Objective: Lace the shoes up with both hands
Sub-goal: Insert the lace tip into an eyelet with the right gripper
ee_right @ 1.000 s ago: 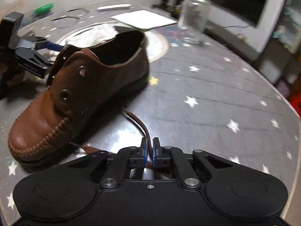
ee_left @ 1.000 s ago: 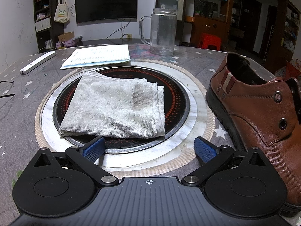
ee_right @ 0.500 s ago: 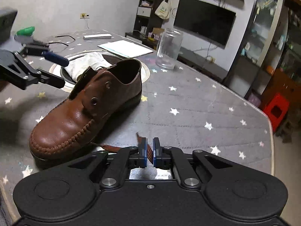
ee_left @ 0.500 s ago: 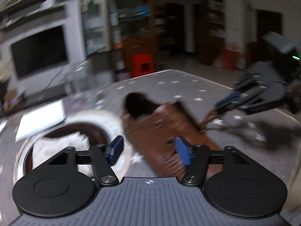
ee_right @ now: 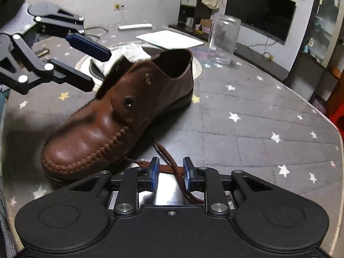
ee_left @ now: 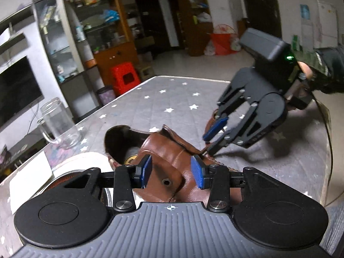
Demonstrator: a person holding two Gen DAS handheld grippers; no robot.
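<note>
A brown leather shoe with empty eyelets lies on the star-patterned table; it also shows in the left wrist view. A brown lace lies on the table by the shoe's toe. My right gripper is open, its pads either side of the lace, not closed on it; it also shows in the left wrist view. My left gripper is open above the shoe's eyelet flap; it also shows in the right wrist view, hovering over the shoe's tongue.
A glass mug stands behind the shoe. A grey cloth lies on a round cooktop. White papers and a white remote lie farther back. The table edge runs to the right.
My left gripper swung from the cloth over to the shoe and narrowed its opening. My right gripper, shut on the lace before, has opened.
</note>
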